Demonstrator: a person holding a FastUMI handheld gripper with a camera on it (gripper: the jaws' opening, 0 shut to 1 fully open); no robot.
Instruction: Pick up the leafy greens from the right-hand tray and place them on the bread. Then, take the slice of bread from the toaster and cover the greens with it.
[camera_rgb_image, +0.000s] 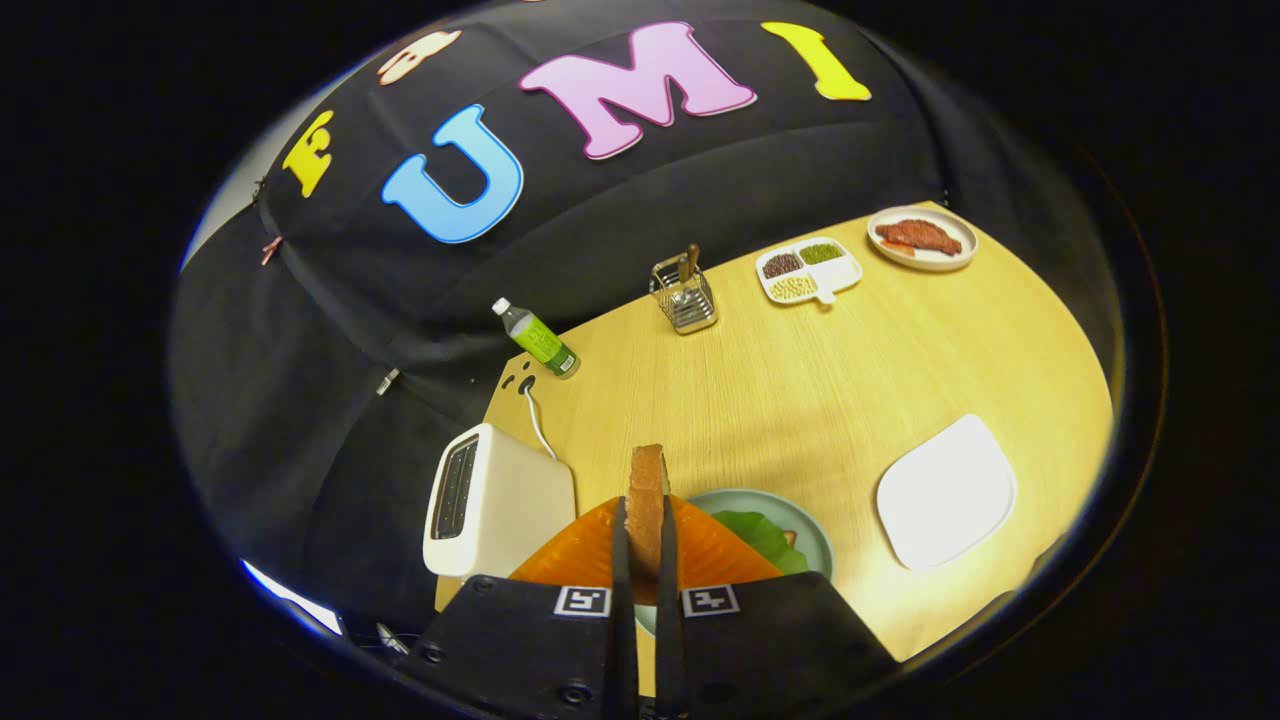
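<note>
Entry: your tongs (645, 535) were clamped on the slice of bread (647, 500), both fingers pressed against its flat faces, the slice standing on edge between them with its crust end poking out beyond the tips. You held it above the desk (800, 400), between the toaster (495, 500) and the pale green plate (815, 530).

On that plate the leafy greens (755, 535) lay just past the right finger; a small brown edge beside them may be the lower bread, too little visible to confirm. The white tray (945, 490) to the right sat bare. Judged: greens step done, covering step under way.

Risks from here, as judgement:
- The slice was gripped on edge. Released in that attitude over the plate, it would likely land on its rim and topple off the greens. It needs turning flat first.
- The grip sat on the lower part of the slice; a quick wrist roll could let it pivot or slip between the fingers.
- Squeezing harder to prevent that could crush or crack toasted crumb.
- The fingers hid most of the plate, so alignment over the greens would be partly blind; an off-centre drop could push leaves out.
</note>
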